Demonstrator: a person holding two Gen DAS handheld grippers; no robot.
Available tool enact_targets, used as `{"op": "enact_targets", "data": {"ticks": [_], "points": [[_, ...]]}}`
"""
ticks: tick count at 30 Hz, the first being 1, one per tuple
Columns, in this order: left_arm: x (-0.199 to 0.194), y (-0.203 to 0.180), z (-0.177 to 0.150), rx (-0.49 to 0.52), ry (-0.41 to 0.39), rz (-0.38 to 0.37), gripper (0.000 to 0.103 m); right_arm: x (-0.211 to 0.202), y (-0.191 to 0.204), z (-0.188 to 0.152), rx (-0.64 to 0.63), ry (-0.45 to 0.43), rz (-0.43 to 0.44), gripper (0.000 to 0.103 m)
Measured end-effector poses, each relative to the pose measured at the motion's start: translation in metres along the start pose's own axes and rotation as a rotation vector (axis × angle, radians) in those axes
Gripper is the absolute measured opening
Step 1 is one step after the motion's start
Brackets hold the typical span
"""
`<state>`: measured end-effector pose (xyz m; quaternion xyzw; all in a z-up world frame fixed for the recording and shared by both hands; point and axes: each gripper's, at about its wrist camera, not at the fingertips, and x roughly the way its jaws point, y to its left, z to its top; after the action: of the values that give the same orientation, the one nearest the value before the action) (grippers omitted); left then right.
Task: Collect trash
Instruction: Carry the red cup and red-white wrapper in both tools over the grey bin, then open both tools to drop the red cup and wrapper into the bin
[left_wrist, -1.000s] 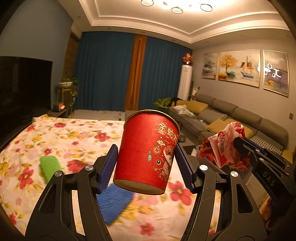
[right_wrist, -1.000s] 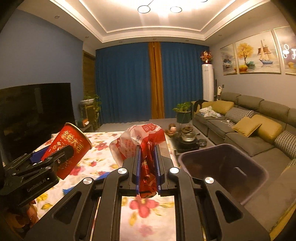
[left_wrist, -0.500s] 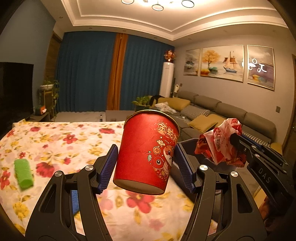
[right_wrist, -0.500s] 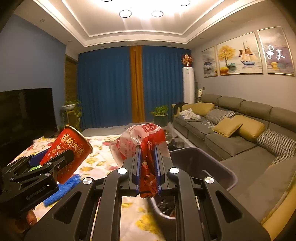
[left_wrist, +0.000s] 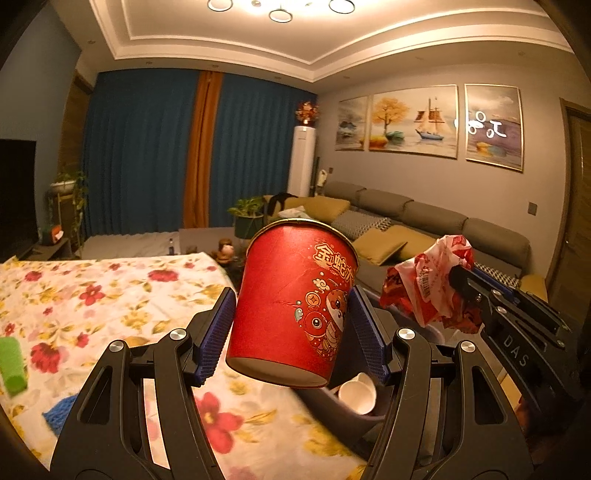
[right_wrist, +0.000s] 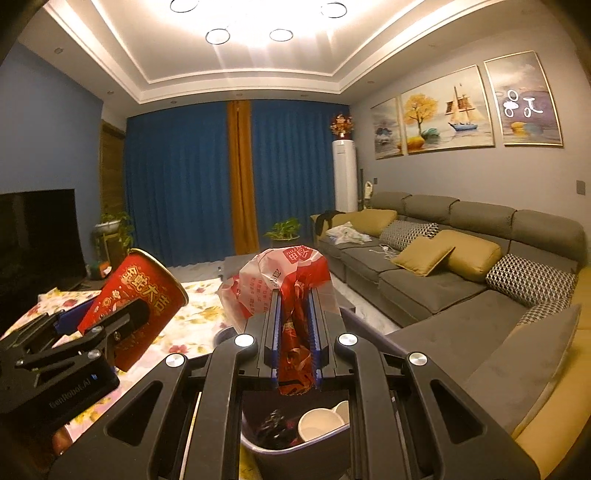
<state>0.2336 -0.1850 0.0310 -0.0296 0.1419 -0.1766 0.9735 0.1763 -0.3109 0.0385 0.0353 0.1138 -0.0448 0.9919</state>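
Note:
A red paper cup (left_wrist: 295, 306) with gold lettering and a cartoon print stands upright in my left gripper (left_wrist: 291, 332), whose blue pads press on its sides; it shows tilted in the right wrist view as the red cup (right_wrist: 136, 302). My right gripper (right_wrist: 295, 343) is shut on a crumpled red and white plastic bag (right_wrist: 284, 280), seen from the left wrist as the bag (left_wrist: 432, 284). Directly below the right gripper is the grey trash bin (right_wrist: 295, 450), holding white paper cups (right_wrist: 321, 421) and dark trash. The bin (left_wrist: 354, 421) sits below and right of the red cup.
A floral tablecloth (left_wrist: 92, 295) covers the table on the left, with a green roll (left_wrist: 13, 365) and a blue knitted cloth (left_wrist: 59, 410) on it. A grey sofa (right_wrist: 461, 266) with yellow cushions runs along the right wall. A dark television (right_wrist: 37, 236) stands at left.
Both grippers have swung right, away from the table. The trash bin has come from ahead to right beneath the right gripper, and its contents now show. Both grips are unchanged.

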Motion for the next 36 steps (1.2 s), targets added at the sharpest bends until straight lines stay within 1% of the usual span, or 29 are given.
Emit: {"op": "enact_targets", "data": {"ticks": [7, 13, 18, 32, 36], "points": [[0.025, -0.016, -0.002, 0.005, 0.016, -0.035, 0.062, 0.010, -0.017, 0.000, 0.037, 0.000, -0.024, 0.014], [0.048, -0.024, -0.004, 0.007, 0.034, -0.059, 0.062, 0.018, -0.018, -0.003, 0.056, 0.008, -0.031, 0.014], [0.064, -0.023, -0.007, 0.011, 0.051, -0.072, 0.062, 0.024, -0.020, -0.003, 0.067, 0.006, -0.033, 0.014], [0.090, -0.022, -0.017, -0.008, 0.092, -0.084, 0.063, 0.041, -0.025, -0.005, 0.079, 0.012, -0.017, 0.016], [0.095, -0.021, -0.016, -0.011, 0.092, -0.086, 0.063, 0.044, -0.024, -0.004, 0.081, 0.010, -0.011, 0.018]]}}
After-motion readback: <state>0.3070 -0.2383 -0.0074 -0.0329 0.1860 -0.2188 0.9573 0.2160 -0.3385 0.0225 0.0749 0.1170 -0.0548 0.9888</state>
